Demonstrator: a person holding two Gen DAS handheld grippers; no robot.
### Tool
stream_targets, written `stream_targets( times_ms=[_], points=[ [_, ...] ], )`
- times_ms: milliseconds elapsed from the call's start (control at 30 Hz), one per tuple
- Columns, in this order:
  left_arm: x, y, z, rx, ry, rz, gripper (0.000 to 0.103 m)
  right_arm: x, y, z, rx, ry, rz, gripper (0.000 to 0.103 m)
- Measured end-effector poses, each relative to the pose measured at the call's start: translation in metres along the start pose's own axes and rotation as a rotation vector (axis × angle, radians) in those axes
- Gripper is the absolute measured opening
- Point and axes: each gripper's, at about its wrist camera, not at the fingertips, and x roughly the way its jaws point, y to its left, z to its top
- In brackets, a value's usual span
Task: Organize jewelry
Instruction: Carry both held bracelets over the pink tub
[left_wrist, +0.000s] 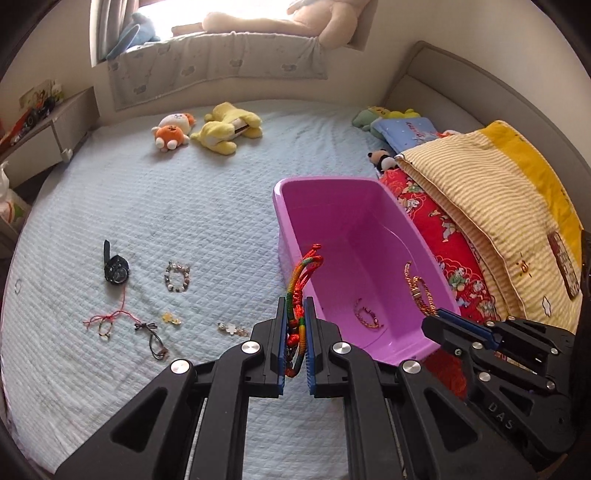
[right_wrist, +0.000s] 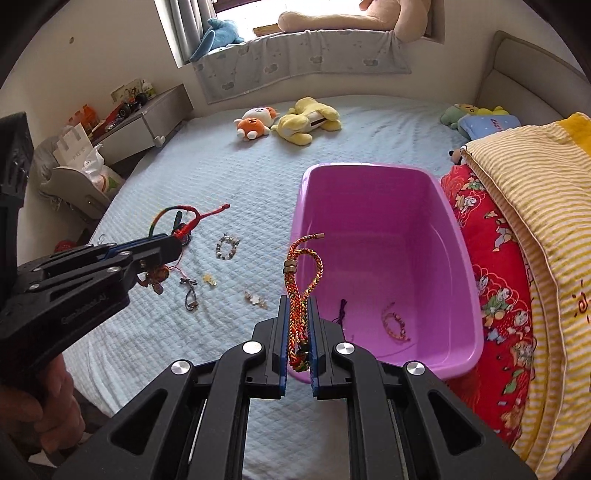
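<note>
My left gripper (left_wrist: 296, 306) is shut on a multicoloured braided cord bracelet (left_wrist: 298, 284), held above the bed just left of the purple plastic tub (left_wrist: 328, 184). My right gripper (right_wrist: 299, 302) is shut on a red-and-gold braided bracelet (right_wrist: 303, 273), held over the tub's (right_wrist: 369, 170) near left rim. A small braided bracelet (right_wrist: 396, 325) and a dark purple cord (right_wrist: 341, 310) lie in the tub. On the bedspread lie a black watch (left_wrist: 116, 267), a bead bracelet (left_wrist: 177, 277), a red string bracelet (left_wrist: 107, 317), a dark cord bracelet (left_wrist: 153, 338) and small charms (left_wrist: 232, 328).
The pale blue quilted bedspread (left_wrist: 184, 206) carries plush toys (left_wrist: 210, 129) at the far side. A red patterned quilt (right_wrist: 498, 288) and a yellow striped blanket (right_wrist: 535, 192) lie right of the tub. A shelf (right_wrist: 147, 114) and bags (right_wrist: 85, 162) stand left of the bed.
</note>
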Motion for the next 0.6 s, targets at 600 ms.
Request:
stream_targets(
  times_ms=[600],
  points=[
    [0.106, -0.083, 0.046, -0.009, 0.247, 0.056, 0.009, 0.058, -0.116, 0.04, 0.055, 0.165, 0.074, 0.009]
  ],
)
